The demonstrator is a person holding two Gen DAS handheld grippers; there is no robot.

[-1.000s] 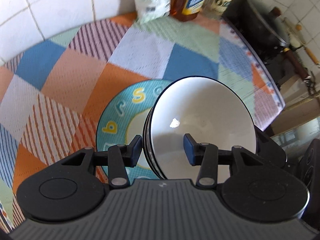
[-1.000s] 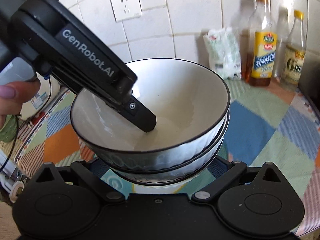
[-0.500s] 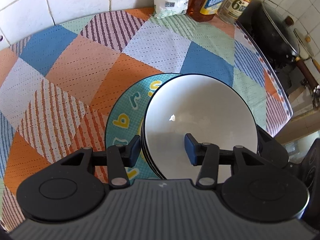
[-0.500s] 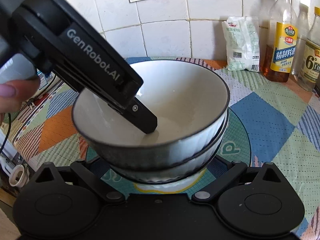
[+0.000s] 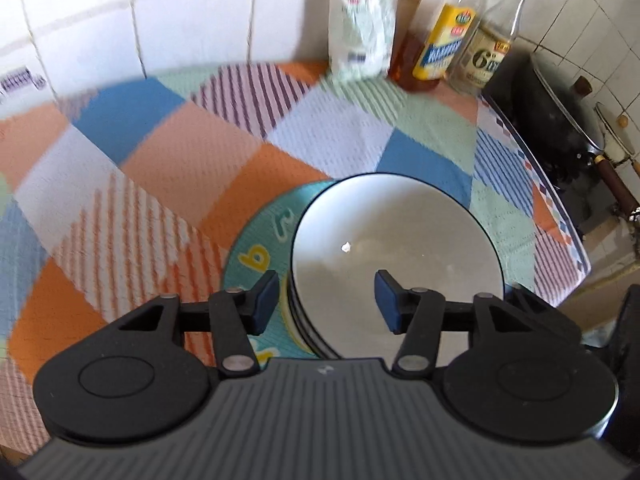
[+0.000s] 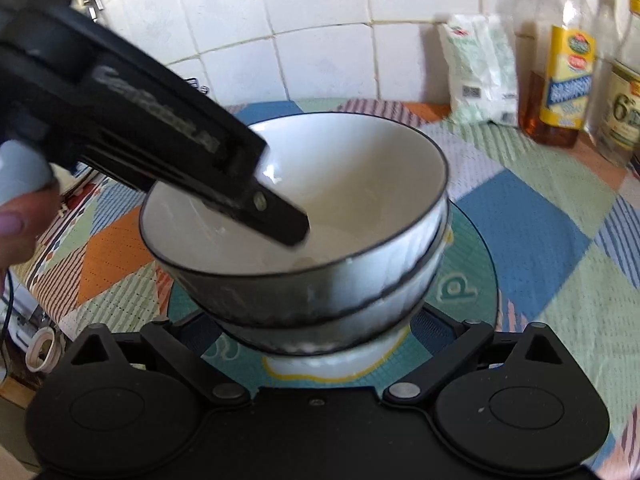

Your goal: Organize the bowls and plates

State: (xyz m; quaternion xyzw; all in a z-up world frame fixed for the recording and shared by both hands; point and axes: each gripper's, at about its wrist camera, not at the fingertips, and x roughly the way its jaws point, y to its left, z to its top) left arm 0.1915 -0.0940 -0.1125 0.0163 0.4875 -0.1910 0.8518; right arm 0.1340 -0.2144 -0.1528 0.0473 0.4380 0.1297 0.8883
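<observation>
Two white, black-rimmed bowls are nested over a teal letter plate. My left gripper straddles the near-left rim of the top bowl. One pad is inside and one outside, and the jaws are opening with both pads off the rim. In the right wrist view, that gripper's inner finger reaches down into the bowl. My right gripper is spread wide around the lower bowl. Its pads sit against the bowl's sides and its tips are hidden under the stack.
A patchwork cloth covers the round table, whose edge curves away at the right. A white bag, an oil bottle and a clear bottle stand by the tiled wall. A black wok sits beyond the edge. A hand holds the left gripper.
The left jaws have widened off the top bowl's rim, and that gripper has tilted so the bottles show more. The bowls keep their place between the right fingers.
</observation>
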